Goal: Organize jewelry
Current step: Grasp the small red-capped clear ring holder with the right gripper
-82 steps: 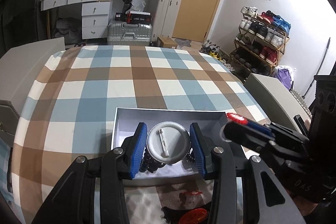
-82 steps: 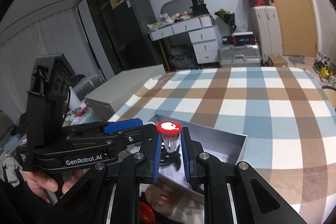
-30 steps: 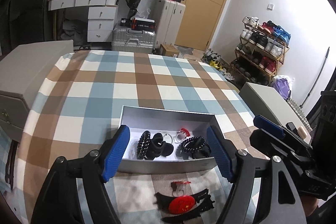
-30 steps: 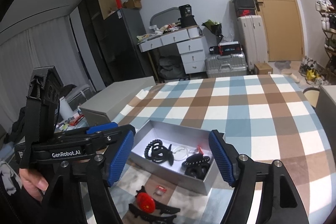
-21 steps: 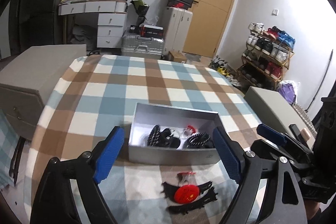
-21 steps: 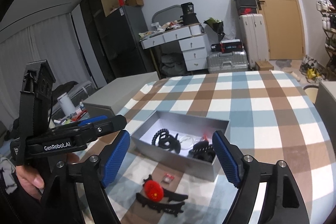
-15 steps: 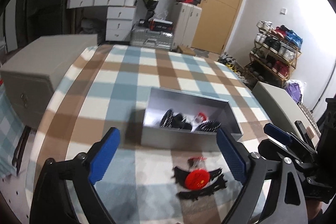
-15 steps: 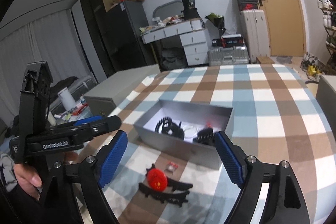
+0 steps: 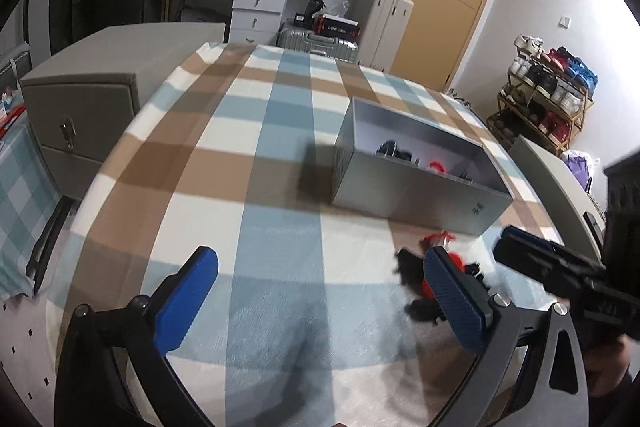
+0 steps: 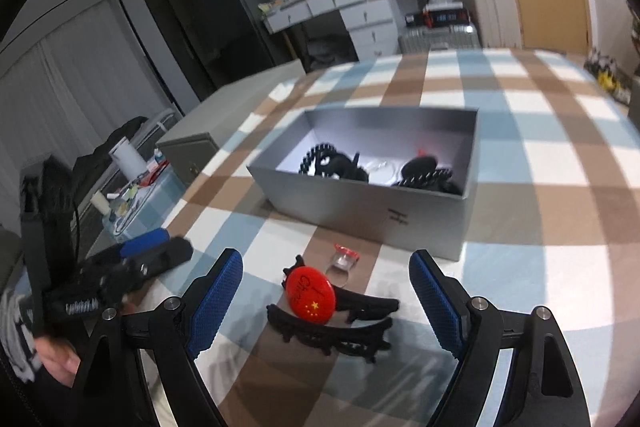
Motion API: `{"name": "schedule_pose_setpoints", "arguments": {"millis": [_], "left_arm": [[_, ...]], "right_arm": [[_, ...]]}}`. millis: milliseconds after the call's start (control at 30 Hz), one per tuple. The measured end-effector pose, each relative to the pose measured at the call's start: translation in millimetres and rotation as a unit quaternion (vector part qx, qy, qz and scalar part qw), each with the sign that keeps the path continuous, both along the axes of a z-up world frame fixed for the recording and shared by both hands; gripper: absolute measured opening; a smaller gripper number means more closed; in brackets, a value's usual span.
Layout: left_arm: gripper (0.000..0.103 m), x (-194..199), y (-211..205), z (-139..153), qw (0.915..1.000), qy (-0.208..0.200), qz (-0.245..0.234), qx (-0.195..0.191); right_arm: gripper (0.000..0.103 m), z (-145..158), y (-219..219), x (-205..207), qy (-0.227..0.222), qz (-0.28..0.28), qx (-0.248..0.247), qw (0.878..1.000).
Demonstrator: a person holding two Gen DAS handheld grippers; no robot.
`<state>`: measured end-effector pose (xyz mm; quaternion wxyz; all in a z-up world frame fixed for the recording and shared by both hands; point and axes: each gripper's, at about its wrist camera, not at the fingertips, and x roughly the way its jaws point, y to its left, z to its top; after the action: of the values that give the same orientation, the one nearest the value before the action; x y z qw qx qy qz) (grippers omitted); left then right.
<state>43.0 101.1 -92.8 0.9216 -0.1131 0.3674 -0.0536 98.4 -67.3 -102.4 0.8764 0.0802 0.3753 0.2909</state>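
Note:
An open grey box (image 10: 360, 205) on the checked cloth holds black hair clips (image 10: 334, 163) and a red-topped ring (image 9: 438, 167). In front of it lie a black hair claw (image 10: 340, 327) with a round red badge (image 10: 308, 293) and a small red-capped clear piece (image 10: 345, 255). My right gripper (image 10: 325, 261) hangs open just above the claw, which sits between its fingers untouched. My left gripper (image 9: 320, 255) is off to the left over bare cloth, its jaws opening with nothing between them. Its right finger (image 9: 456, 303) hides part of the claw (image 9: 420, 307).
The box (image 9: 400, 191) stands right of centre in the left wrist view. A grey cabinet (image 9: 100, 87) flanks the table on the left and another (image 9: 548, 179) on the right. A side table with bottles (image 10: 128, 187) is beyond the left edge. A hand (image 10: 56, 355) holds the left gripper.
Both grippers backed away from the box and sank toward the cloth. The left one swung left, so the box now sits to its right. Both jaws spread wider and are empty.

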Motion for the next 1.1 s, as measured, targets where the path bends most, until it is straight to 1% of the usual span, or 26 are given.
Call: {"name": "schedule_pose_setpoints", "arguments": {"millis": [100, 267, 333, 367, 433, 567, 633, 700, 767, 800, 933, 1100], "left_arm": [[0.1, -2, 2, -7, 1.0, 0.008, -0.004, 0.001], [0.1, -1, 11, -16, 0.9995, 0.024, -0.002, -0.022], [0.1, -1, 14, -18, 0.9991, 0.028, -0.001, -0.03], [0.1, -2, 15, -19, 0.9991, 0.028, -0.001, -0.033], [0.1, -4, 16, -19, 0.999, 0.026, -0.002, -0.037], [0.1, -7, 17, -20, 0.999, 0.023, -0.003, -0.039], [0.1, -7, 17, -21, 0.9989, 0.025, -0.005, -0.04], [0.1, -7, 17, -22, 0.9988, 0.027, -0.007, -0.041], [0.1, -8, 16, -22, 0.9987, 0.028, -0.01, -0.041], [0.1, -7, 15, -22, 0.9987, 0.028, -0.01, -0.041], [0.1, -8, 15, -21, 0.9986, 0.028, -0.012, -0.042], [0.1, -8, 10, -19, 0.9986, 0.029, -0.016, -0.041]], "right_arm": [[0.084, -7, 8, 10, 0.019, -0.001, -0.01, 1.0], [0.072, -14, 14, 21, 0.044, -0.006, -0.009, 0.999], [0.062, -17, 15, 24, 0.054, -0.009, -0.009, 0.998], [0.059, -20, 16, 26, 0.062, -0.011, -0.009, 0.998], [0.05, -23, 17, 28, 0.072, -0.014, -0.008, 0.997], [0.044, -25, 19, 31, 0.079, -0.019, -0.007, 0.997], [0.038, -25, 21, 32, 0.08, -0.019, -0.008, 0.997], [0.034, -26, 23, 33, 0.081, -0.019, -0.011, 0.996], [0.025, -26, 23, 33, 0.081, -0.022, -0.013, 0.996], [0.018, -27, 23, 34, 0.081, -0.025, -0.014, 0.996], [0.017, -26, 21, 32, 0.073, -0.025, -0.005, 0.997], [0.016, -13, 22, 21, 0.029, -0.012, 0.001, 0.999]]}}
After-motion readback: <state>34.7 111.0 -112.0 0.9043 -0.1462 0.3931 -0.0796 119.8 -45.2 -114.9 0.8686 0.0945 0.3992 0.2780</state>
